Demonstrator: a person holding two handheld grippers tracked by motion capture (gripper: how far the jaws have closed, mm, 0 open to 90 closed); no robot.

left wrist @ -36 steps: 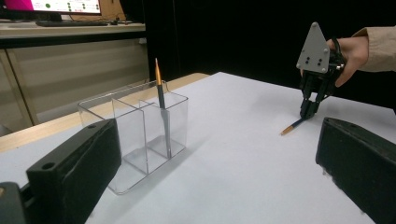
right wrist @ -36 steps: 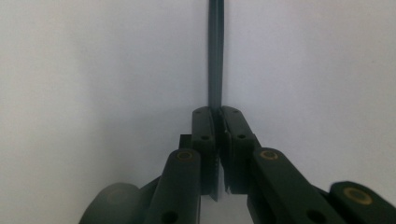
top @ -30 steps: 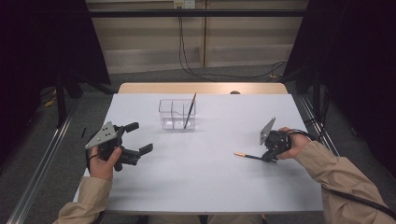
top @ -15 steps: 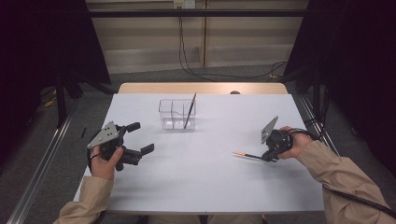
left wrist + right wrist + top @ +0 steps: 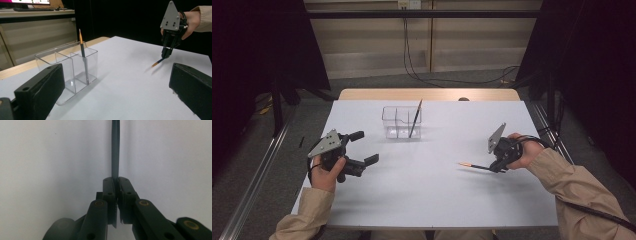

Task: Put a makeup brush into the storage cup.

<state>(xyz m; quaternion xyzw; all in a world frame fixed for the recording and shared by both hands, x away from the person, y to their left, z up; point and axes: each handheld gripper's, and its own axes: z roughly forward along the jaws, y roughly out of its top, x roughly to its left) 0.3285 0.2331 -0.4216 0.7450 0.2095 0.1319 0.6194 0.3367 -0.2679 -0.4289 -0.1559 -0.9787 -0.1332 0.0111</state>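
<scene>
The right gripper's point(image 5: 495, 167) fingers point(image 5: 110, 187) are clamping the rear part of a pencil point(image 5: 475, 166), pinching it between their tips so that the shaft is running straight out ahead of them, probably to keep it aligned for a lengthwise drop into a container. The left gripper's point(image 5: 360, 150) fingers point(image 5: 40, 92) are standing wide apart with nothing between them, likely waiting in reserve.

Under both pairs of fingers the white table point(image 5: 432, 200) is spreading out. Just ahead of the left fingers a clear divided holder point(image 5: 396, 125) is standing, with a second pencil point(image 5: 415, 119) leaning in its compartment nearest the right fingers, tip up, so the holder seems to be the destination.

The held pencil is looking slim and dark, with an orange end point(image 5: 155, 64) pointing away from the right fingers, low over the table; whether it is touching is not clear.
</scene>
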